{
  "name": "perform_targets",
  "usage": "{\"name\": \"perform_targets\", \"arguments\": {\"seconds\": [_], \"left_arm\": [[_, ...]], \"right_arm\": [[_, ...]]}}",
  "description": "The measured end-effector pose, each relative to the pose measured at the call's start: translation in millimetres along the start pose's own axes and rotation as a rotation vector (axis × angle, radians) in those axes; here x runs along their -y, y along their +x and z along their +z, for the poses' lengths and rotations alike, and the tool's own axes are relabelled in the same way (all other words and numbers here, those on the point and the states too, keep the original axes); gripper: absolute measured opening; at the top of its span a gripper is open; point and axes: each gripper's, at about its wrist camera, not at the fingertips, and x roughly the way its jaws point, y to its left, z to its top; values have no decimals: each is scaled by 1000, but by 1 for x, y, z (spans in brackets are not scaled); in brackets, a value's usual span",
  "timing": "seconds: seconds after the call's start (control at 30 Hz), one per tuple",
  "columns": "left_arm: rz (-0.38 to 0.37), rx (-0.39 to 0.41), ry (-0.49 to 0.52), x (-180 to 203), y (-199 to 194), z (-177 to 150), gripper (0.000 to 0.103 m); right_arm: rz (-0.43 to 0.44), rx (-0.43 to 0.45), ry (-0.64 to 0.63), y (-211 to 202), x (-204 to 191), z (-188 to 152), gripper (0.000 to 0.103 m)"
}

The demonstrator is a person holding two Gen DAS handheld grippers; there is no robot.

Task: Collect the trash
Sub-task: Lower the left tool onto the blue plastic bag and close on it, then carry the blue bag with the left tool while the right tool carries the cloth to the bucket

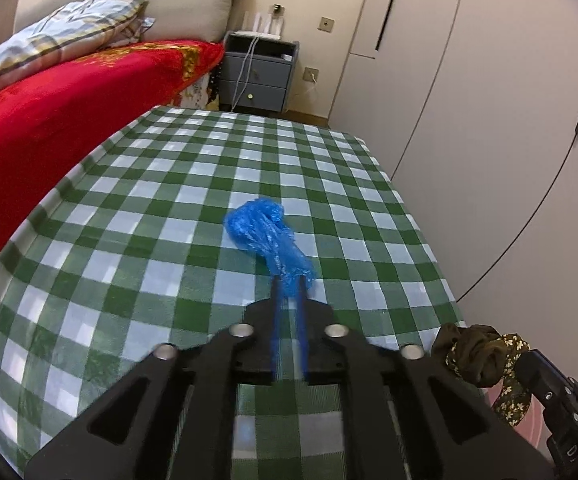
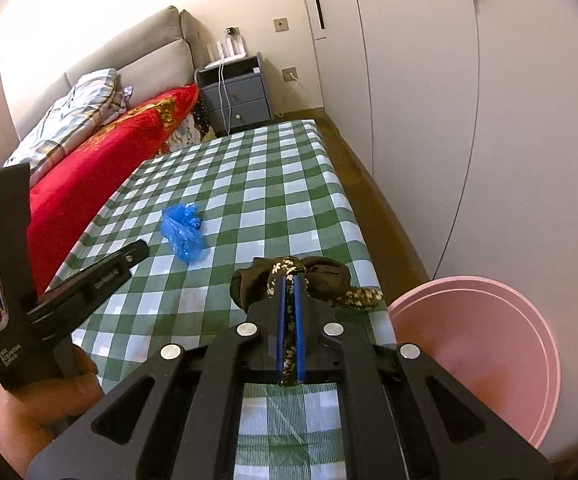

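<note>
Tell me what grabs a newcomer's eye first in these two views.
The crumpled bright blue plastic bag lies mid-table on the green-and-white checked tablecloth, just ahead of the left gripper. The right gripper is shut on a dark olive floral cloth, beside the round pink plastic basin off the table's right edge.

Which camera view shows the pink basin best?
The right wrist view: the pink basin shows there with its rim and inside, on the floor beside the checked table. The left wrist view shows only a pink sliver behind the right gripper.
</note>
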Motion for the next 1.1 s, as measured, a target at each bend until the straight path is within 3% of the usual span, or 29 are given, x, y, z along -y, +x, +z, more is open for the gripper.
{"name": "perform_targets", "arguments": {"seconds": [0.03, 0.1, 0.2, 0.6, 0.67, 0.83, 1.1], "left_arm": [[8, 2, 4, 1, 3, 2, 31], [20, 9, -4, 0, 10, 7, 44], [36, -2, -23, -3, 25, 15, 53], [96, -83, -79, -9, 77, 34, 56], [97, -90, -83, -11, 78, 33, 50], [65, -103, -70, -11, 76, 31, 5], [41, -53, -35, -15, 42, 27, 2]], "right_arm": [[-1, 0, -3, 3, -1, 0, 4], [5, -6, 1, 10, 0, 2, 4], [9, -20, 1, 19, -2, 1, 4], [30, -39, -6, 42, -7, 4, 4], [33, -40, -7, 42, -8, 4, 4], [33, -31, -12, 36, -9, 6, 4], [21, 11, -31, 14, -8, 12, 4]]}}
